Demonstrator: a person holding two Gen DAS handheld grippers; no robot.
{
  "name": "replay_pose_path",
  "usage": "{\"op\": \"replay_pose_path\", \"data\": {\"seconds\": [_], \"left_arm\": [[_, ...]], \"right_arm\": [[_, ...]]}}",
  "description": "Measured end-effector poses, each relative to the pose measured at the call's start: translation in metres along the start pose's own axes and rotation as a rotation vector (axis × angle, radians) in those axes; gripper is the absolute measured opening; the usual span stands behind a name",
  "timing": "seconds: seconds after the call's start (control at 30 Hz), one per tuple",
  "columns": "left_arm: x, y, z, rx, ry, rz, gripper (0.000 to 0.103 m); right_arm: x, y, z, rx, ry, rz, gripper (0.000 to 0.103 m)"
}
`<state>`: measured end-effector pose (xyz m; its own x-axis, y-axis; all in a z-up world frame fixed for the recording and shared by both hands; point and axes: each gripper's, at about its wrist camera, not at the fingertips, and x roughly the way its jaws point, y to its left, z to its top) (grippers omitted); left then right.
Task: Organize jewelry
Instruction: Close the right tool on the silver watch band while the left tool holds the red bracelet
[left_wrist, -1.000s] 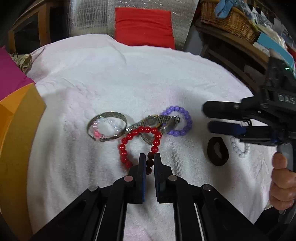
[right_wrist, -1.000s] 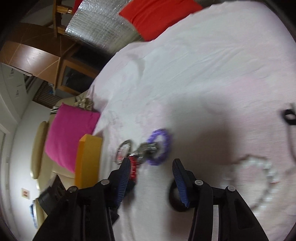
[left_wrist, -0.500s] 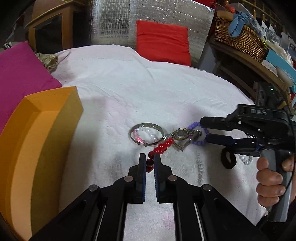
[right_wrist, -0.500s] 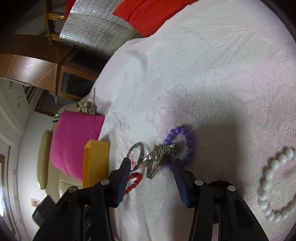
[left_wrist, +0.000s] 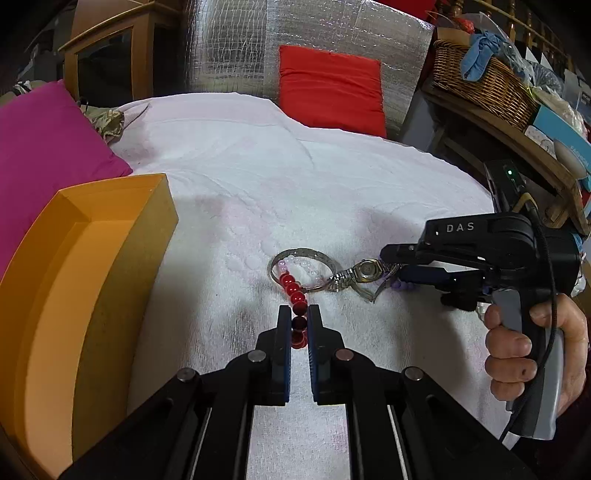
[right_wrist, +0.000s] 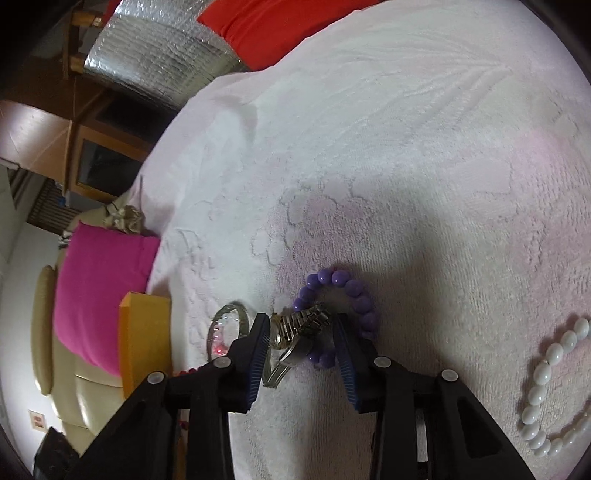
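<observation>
My left gripper (left_wrist: 298, 320) is shut on a red bead bracelet (left_wrist: 291, 286), which trails from its tips towards a silver bangle (left_wrist: 303, 254) on the white towel (left_wrist: 258, 177). A clear bead bracelet (left_wrist: 308, 266) lies inside the bangle. My right gripper (right_wrist: 302, 326) straddles a silver wristwatch (right_wrist: 291, 328), its jaws closing; the left pad is at the watch face, the right pad still a little off the band. From the left wrist view the right gripper (left_wrist: 392, 265) sits over the watch (left_wrist: 366, 269). A purple bead bracelet (right_wrist: 360, 297) lies under the watch.
An open orange box (left_wrist: 85, 295) stands at the towel's left edge beside a pink cushion (left_wrist: 44, 147). A white pearl bracelet (right_wrist: 546, 373) lies right of my right gripper. A red cushion (left_wrist: 328, 88) and a wicker basket (left_wrist: 480, 81) are behind. A hand (left_wrist: 517, 354) holds the right gripper's handle.
My left gripper drew back and up with the red bracelet, bringing the orange box into view. My right gripper moved over the watch and its jaws narrowed around it.
</observation>
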<state>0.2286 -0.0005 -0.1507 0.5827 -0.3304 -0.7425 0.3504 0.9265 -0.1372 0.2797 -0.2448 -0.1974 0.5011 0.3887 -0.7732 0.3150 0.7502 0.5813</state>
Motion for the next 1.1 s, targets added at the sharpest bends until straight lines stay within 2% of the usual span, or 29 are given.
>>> {"op": "replay_pose_path", "data": {"seconds": [0.03, 0.13, 0.23, 0.5, 0.7, 0.73, 0.83, 1.0, 1.1], "left_arm": [[0.0, 0.0, 0.0, -0.002, 0.001, 0.001, 0.008], [0.002, 0.001, -0.002, -0.003, 0.008, 0.005, 0.008], [0.001, 0.0, -0.002, -0.001, 0.003, 0.009, 0.008], [-0.008, 0.0, 0.002, -0.005, -0.045, 0.001, 0.008], [-0.02, 0.0, 0.004, -0.006, -0.088, -0.006, 0.008], [-0.022, 0.001, 0.004, -0.006, -0.094, -0.009, 0.008], [-0.028, 0.001, 0.003, -0.001, -0.104, -0.018, 0.008], [-0.025, 0.001, 0.0, 0.003, -0.085, -0.017, 0.008], [-0.025, 0.004, 0.0, -0.006, -0.085, -0.012, 0.008]], "right_arm": [[0.001, 0.004, 0.0, -0.013, -0.004, -0.007, 0.048], [0.002, 0.012, -0.002, -0.069, -0.022, -0.05, 0.046], [0.005, 0.013, -0.004, -0.105, -0.027, -0.069, 0.017], [-0.019, 0.012, -0.006, -0.101, -0.092, 0.055, 0.014], [-0.051, 0.029, -0.013, -0.171, -0.176, 0.156, 0.012], [-0.056, 0.032, -0.014, -0.185, -0.192, 0.174, 0.004], [-0.068, 0.041, -0.019, -0.22, -0.219, 0.2, 0.005], [-0.061, 0.038, -0.02, -0.2, -0.166, 0.135, 0.006], [-0.043, 0.026, -0.019, -0.131, -0.031, 0.157, 0.009]]}}
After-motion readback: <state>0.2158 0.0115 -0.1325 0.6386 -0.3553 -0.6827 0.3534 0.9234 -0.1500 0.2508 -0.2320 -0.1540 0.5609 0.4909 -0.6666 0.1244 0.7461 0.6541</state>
